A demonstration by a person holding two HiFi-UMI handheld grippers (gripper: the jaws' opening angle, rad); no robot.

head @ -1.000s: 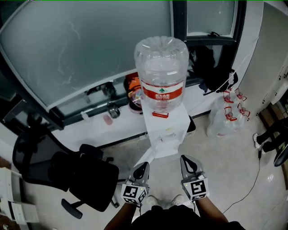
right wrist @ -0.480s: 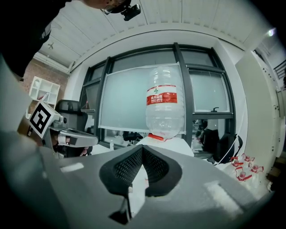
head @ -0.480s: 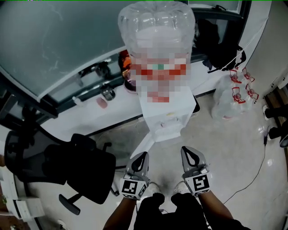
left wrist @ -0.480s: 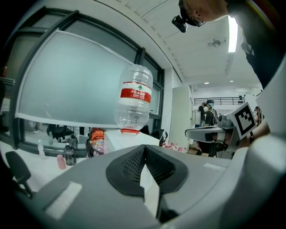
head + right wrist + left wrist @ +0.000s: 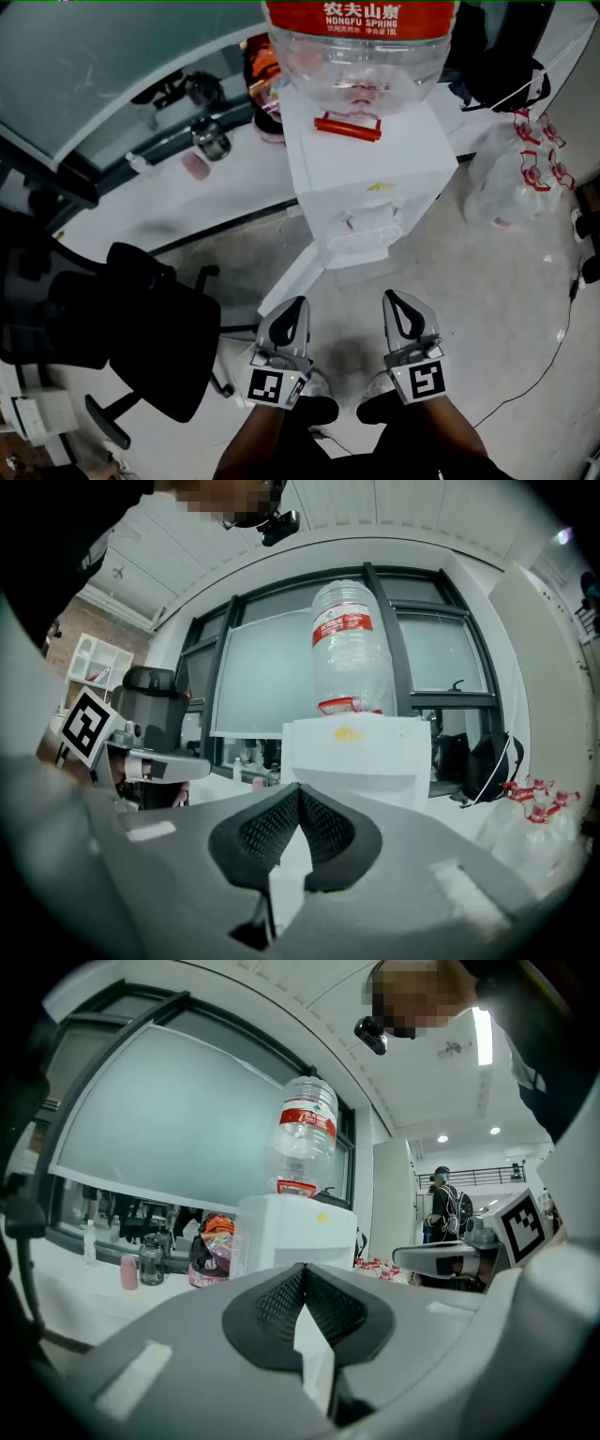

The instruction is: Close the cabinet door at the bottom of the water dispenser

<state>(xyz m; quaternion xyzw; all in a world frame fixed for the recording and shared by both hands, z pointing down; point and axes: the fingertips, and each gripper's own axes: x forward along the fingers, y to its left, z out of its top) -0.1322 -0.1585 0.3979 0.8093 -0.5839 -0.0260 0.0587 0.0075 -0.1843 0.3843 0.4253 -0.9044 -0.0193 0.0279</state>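
Left tool (image 5: 293, 312), right tool (image 5: 397, 307) lower; upright cabinet door (image 5: 289, 279) ajar leftward

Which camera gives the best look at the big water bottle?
The right gripper view: the water bottle stands whole and largest there. The left gripper view also shows it whole, but smaller. The head view cuts it off above the label.

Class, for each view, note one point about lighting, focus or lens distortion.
Head view: evenly lit and sharp, though the water bottle is cropped by the top edge. Left gripper view: fisheye with dark corners, a glaring ceiling light, soft-focus jaws. Right gripper view: fisheye bows the window frame; the dispenser is sharp.
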